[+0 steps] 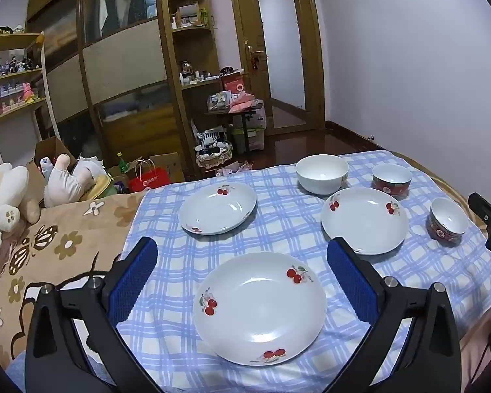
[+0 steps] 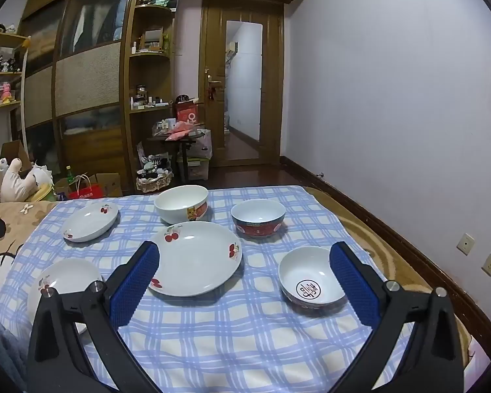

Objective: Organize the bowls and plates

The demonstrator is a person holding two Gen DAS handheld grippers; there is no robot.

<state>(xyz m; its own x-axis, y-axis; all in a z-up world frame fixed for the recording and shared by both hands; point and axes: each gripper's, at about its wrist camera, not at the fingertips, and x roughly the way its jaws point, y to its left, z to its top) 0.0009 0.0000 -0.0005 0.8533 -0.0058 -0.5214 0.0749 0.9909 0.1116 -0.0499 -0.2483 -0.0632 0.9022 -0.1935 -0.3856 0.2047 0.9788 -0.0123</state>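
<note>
Three white plates with cherry prints lie on a blue checked cloth (image 1: 278, 229): a near plate (image 1: 260, 308), a far left plate (image 1: 217, 208) and a right plate (image 1: 365, 219). A large white bowl (image 1: 322, 173) and two small red-patterned bowls (image 1: 392, 179) (image 1: 448, 218) stand behind and right. My left gripper (image 1: 242, 252) hovers wide open above the near plate, holding nothing. My right gripper (image 2: 244, 255) is open too, above the cloth, between the middle plate (image 2: 196, 257) and the nearer small bowl (image 2: 311, 278). The large bowl (image 2: 181, 203) and the other small bowl (image 2: 258, 217) stand beyond.
The cloth covers a bed with a brown flowered blanket (image 1: 59, 252) on the left. Plush toys (image 1: 6, 203) lie at the left edge. Beyond the bed stand a wooden wardrobe (image 1: 121, 65), shelves and a door (image 1: 278, 49). A wall (image 2: 392, 98) runs along the right.
</note>
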